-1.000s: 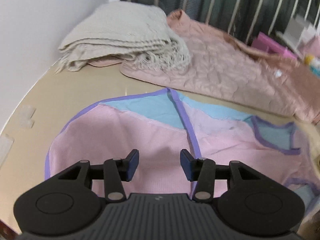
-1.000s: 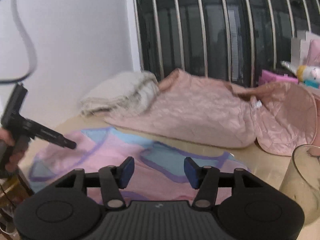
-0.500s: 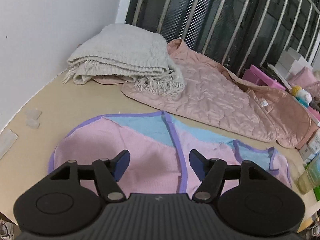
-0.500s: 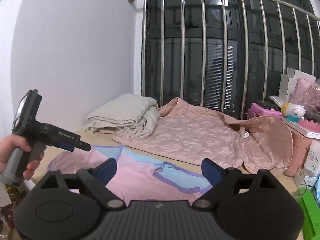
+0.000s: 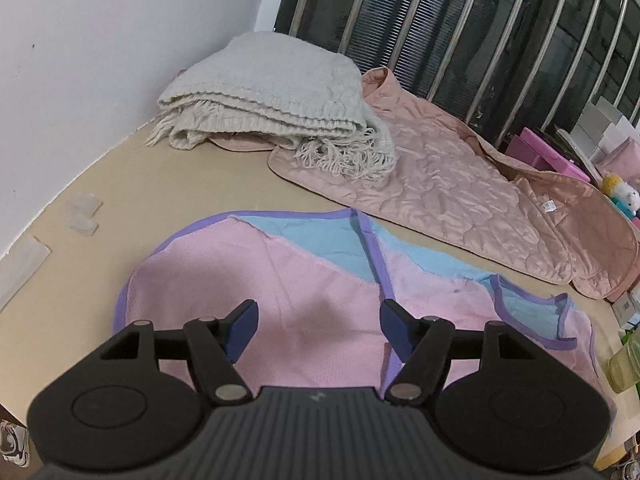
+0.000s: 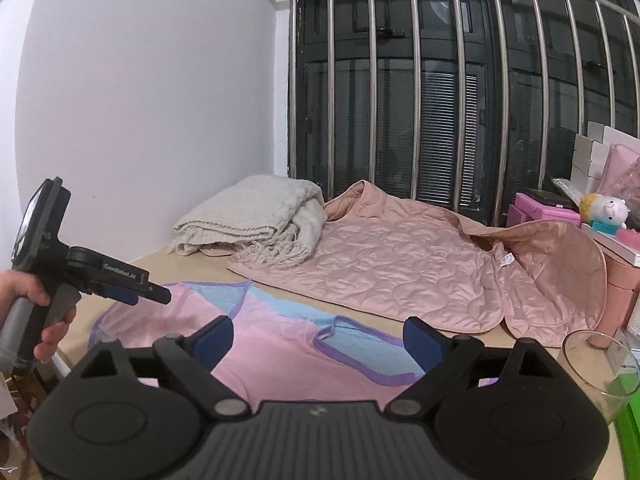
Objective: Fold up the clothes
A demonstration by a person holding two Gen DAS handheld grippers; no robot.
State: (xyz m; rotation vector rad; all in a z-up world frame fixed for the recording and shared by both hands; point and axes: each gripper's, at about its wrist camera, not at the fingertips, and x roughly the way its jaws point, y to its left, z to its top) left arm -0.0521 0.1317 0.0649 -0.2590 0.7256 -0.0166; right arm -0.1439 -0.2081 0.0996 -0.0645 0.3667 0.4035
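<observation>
Two open grippers (image 5: 319, 330), one garment (image 5: 312, 300).

A clear glass (image 6: 600, 364) is standing at the right edge of the tan bench (image 5: 160, 196). Metal window bars (image 6: 416, 92) are rising behind it, and a plush toy (image 6: 604, 210) is sitting on pink boxes (image 6: 540, 208) nearby.

Even, soft indoor light from above, moderately bright, no harsh glare. Dark behind the window bars (image 6: 416, 92), faint reflections on the glass. Soft shadow under the left gripper (image 5: 318, 330) on the pink garment (image 5: 304, 312). Slight sheen on the quilted jacket (image 6: 400, 264). Strong fisheye bend: bars and table edge (image 5: 52, 224) curved, black vignette in corners. Both views sharp, no motion blur, mild softness at the rims
</observation>
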